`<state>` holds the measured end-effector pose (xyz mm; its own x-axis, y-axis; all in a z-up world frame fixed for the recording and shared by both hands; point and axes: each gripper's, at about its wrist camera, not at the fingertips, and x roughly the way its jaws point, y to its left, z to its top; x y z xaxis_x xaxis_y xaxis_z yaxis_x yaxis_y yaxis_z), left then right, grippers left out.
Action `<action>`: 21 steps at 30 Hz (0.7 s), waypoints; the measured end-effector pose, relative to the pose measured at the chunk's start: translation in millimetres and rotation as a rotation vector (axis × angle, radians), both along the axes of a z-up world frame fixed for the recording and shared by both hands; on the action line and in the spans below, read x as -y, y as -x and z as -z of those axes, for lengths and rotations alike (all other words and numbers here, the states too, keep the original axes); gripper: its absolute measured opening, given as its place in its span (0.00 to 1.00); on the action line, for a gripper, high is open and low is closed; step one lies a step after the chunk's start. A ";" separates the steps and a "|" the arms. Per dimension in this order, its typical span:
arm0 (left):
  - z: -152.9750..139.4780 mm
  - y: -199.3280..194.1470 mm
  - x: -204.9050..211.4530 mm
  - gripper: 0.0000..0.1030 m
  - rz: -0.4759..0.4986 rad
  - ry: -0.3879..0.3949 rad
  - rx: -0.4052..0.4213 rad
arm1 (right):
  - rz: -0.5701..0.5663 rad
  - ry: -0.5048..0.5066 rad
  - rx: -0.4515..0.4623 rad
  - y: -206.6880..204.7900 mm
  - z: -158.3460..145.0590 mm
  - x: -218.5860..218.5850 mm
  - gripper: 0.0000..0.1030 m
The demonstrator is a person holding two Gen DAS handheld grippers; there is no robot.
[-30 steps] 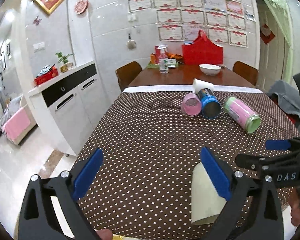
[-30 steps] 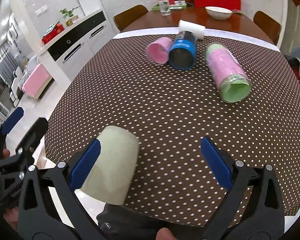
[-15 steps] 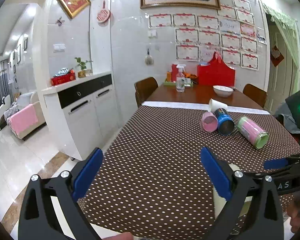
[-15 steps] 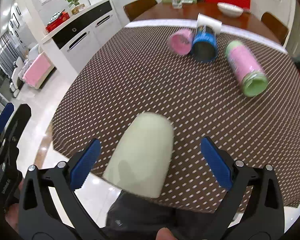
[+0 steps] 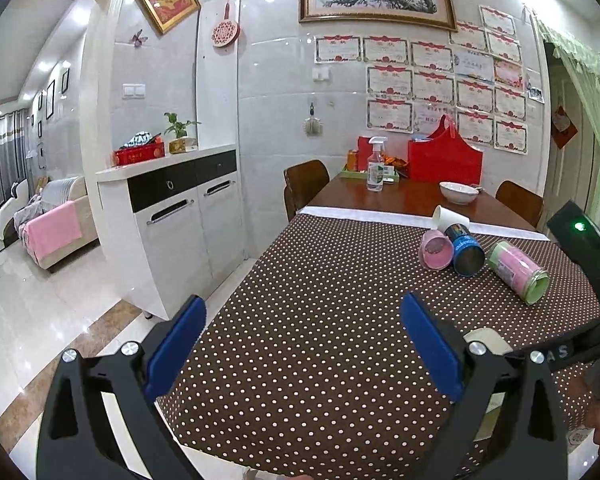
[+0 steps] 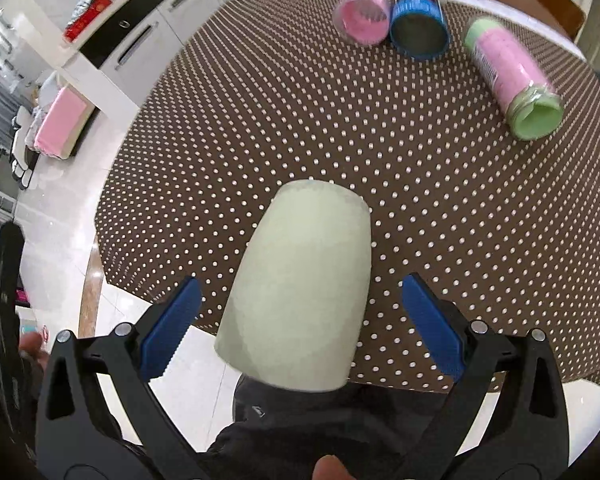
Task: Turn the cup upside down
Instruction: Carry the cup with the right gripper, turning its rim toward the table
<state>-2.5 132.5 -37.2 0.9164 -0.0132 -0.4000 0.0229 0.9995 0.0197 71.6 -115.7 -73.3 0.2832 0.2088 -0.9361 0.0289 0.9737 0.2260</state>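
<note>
1. At the near edge of the tabletop (image 6: pixel 420 184), a pale green cup (image 6: pixel 300 300) sits between the fingers of the right gripper (image 6: pixel 300 320); it looks upside down, its wide end toward the camera.
2. Right fingers (image 6: pixel 172 320) spread wide, a gap on both sides of the cup; holding nothing.
3. Left gripper (image 5: pixel 302 344) spread wide too, empty, over the dotted cloth.
4. Left view: only a sliver of the cup (image 5: pixel 486 338) shows behind the right-hand finger.
5. Far end: pink cup (image 6: pixel 362 18), blue can (image 6: pixel 418 28), pink-and-green jar (image 6: pixel 512 76), all lying on their sides.
</note>
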 end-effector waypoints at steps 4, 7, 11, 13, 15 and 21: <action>6.2 -4.8 2.9 0.94 0.009 -0.007 -0.018 | 0.031 -0.029 -0.084 -15.0 14.5 3.0 0.95; 12.2 -7.0 6.3 0.94 0.016 -0.016 -0.035 | 0.038 -0.056 -0.151 -24.9 26.5 5.6 0.94; 19.4 -10.0 8.1 0.94 0.025 -0.022 -0.054 | 0.055 -0.104 -0.252 -34.3 44.4 10.0 0.82; 22.6 -10.9 9.7 0.94 0.028 -0.022 -0.062 | 0.033 -0.104 -0.276 -38.2 49.1 8.2 0.79; 24.1 -11.6 10.8 0.94 0.030 -0.023 -0.067 | 0.011 -0.098 -0.274 -40.3 47.5 5.5 0.75; 26.2 -13.0 13.5 0.94 0.034 -0.026 -0.075 | 0.001 -0.102 -0.179 -35.5 34.5 6.1 0.75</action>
